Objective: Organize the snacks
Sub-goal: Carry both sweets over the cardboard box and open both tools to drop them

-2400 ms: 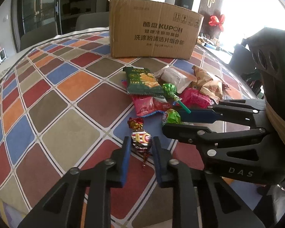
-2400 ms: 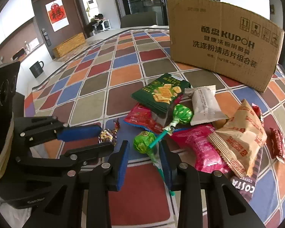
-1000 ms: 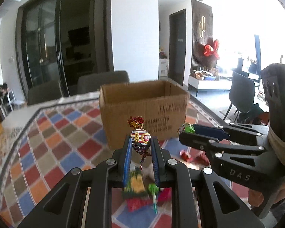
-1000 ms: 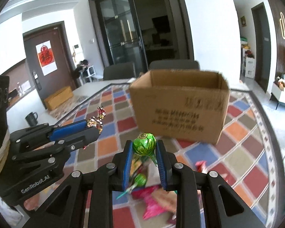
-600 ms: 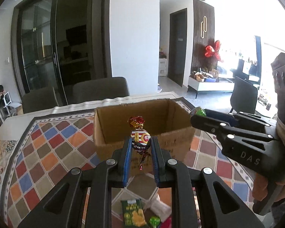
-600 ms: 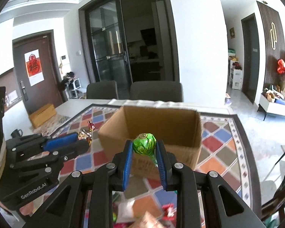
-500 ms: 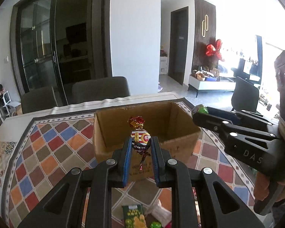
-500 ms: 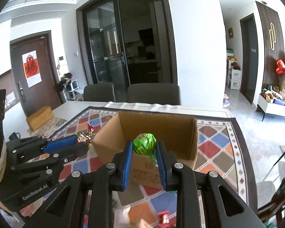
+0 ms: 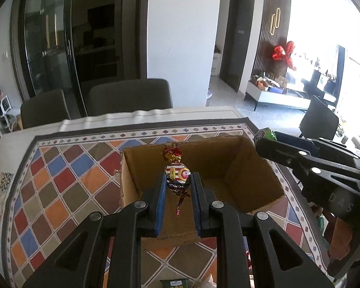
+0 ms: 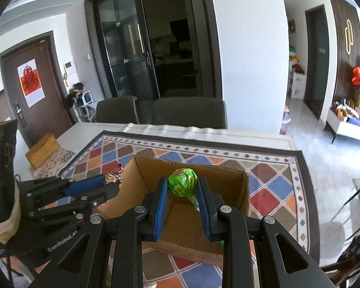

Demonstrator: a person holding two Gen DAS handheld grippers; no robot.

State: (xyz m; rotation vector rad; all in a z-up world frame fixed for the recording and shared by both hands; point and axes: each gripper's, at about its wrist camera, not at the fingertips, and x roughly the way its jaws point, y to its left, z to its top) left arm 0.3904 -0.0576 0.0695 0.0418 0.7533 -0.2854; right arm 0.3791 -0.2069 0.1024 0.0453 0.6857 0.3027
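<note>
Both tools hover above the open cardboard box (image 9: 228,168) on the counter, the left tool (image 9: 177,187) clamping a foil-wrapped candy (image 9: 176,175) and the right tool (image 10: 182,192) clamping a green lollipop (image 10: 183,185) (stick pointing down), each directly over the box's cavity.

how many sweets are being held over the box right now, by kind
Foil-wrapped candy, in the left gripper: 1
Green lollipop, in the right gripper: 1
Total: 2, both held above the open cardboard box
</note>
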